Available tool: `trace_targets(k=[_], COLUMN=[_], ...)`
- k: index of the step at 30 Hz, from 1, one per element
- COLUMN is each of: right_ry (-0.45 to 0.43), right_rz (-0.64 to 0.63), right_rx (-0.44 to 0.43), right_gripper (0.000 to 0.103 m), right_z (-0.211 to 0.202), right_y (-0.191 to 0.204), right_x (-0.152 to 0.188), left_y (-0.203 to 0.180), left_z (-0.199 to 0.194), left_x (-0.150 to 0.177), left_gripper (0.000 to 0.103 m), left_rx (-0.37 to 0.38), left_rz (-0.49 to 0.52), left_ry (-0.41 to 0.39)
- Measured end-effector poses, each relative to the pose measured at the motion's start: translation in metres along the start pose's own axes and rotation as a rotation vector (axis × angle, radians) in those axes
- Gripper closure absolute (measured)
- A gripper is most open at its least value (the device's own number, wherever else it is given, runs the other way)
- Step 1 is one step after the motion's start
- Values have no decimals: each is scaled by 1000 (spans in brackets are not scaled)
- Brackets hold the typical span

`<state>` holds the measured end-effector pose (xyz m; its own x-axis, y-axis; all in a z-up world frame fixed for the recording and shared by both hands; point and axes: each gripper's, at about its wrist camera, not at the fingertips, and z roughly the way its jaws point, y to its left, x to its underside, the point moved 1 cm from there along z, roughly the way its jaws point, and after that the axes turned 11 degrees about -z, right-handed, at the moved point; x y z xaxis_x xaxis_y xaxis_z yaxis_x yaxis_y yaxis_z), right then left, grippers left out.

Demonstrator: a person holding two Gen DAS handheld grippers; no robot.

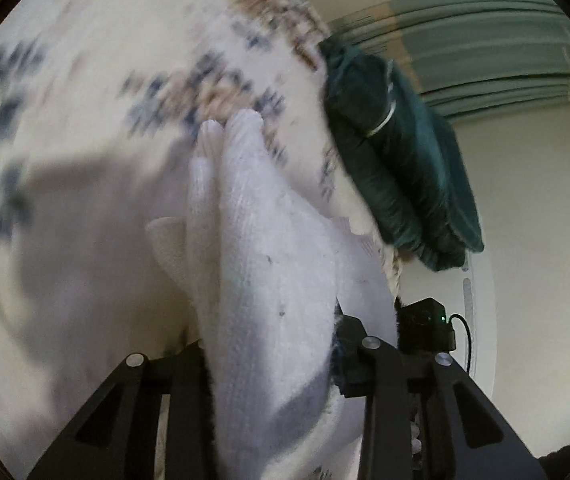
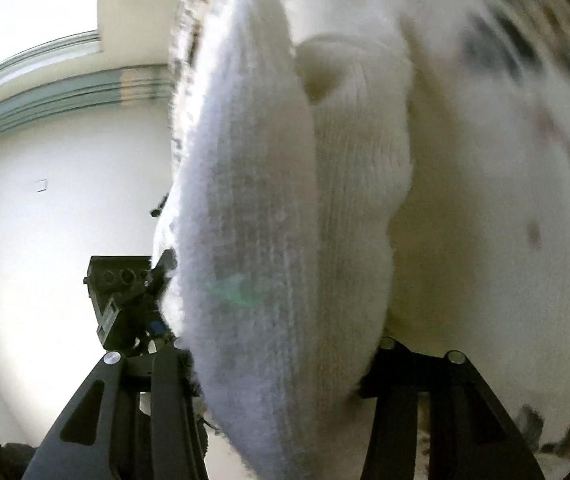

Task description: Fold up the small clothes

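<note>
Two white socks (image 1: 245,240) lie lengthwise between the left gripper (image 1: 281,360) fingers, which close on their near end; toes point away over a blurred cream cloth (image 1: 85,120) with blue and tan pattern. Right gripper (image 2: 285,360) fingers likewise clamp the same thick bundle (image 2: 253,200), a ribbed cuff (image 2: 361,120) bulging beside it. The knit is coarse and fluffy, with a few dark specks. A dark green folded garment (image 1: 397,160) sits near the cloth's edge. Each view shows the other gripper's black camera block (image 2: 121,296) just beside the socks.
</note>
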<state>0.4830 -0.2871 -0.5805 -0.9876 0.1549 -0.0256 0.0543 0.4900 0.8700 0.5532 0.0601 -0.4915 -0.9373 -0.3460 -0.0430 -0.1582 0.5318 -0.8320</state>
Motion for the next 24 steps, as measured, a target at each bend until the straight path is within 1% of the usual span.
trace_targets(k=[4,7,9,11,12,14,15,18,19,20,21,22,23,24], right_ry=[-50,-81,-92,-91,-87,-67,-59,-25,-16,-7,4,18,33,41], right_rz=[-64,-101,-107,-100,-92,-71,-63,-45,-40,-41,-49,-61,-81,-110], right_rx=[-4,17,27,49,60,95,109,164,171,188,208,239,289,345], right_gripper=[53,54,53,54,53,53,53,53,53,53,50,47,39,35], right_z=[-10,-9,-3,9,14,31,37,59,60,62,66,55,55,54], right_y=[35,47,46,38,33,18,12,-6,-9,-11,-10,-14,-12,-6], right_x=[-63,-117,-150,-180,-190,-209,-214,-221,-219,-220,-223,-227,-226,-224], left_y=[-34,-50,-47,-37,-30,-15,-4,14,18,19,20,19,16,11], left_z=[4,22,37,57,68,84,95,113,115,117,118,116,114,111], left_x=[-57,-108,-137,-165,-175,-184,-191,-192,-191,-191,-190,-189,-188,-185], left_gripper=[74,73,73,73,73,73,73,71,67,65,62,55,51,44], left_rx=[14,-1,-17,-52,-70,-103,-124,-185,-203,-223,-244,-267,-305,-362], left_rz=[56,79,77,77,77,66,56,47,54,61,63,71,92,123], left_ry=[-47,-74,-76,-64,-53,-28,-12,24,32,40,47,45,32,10])
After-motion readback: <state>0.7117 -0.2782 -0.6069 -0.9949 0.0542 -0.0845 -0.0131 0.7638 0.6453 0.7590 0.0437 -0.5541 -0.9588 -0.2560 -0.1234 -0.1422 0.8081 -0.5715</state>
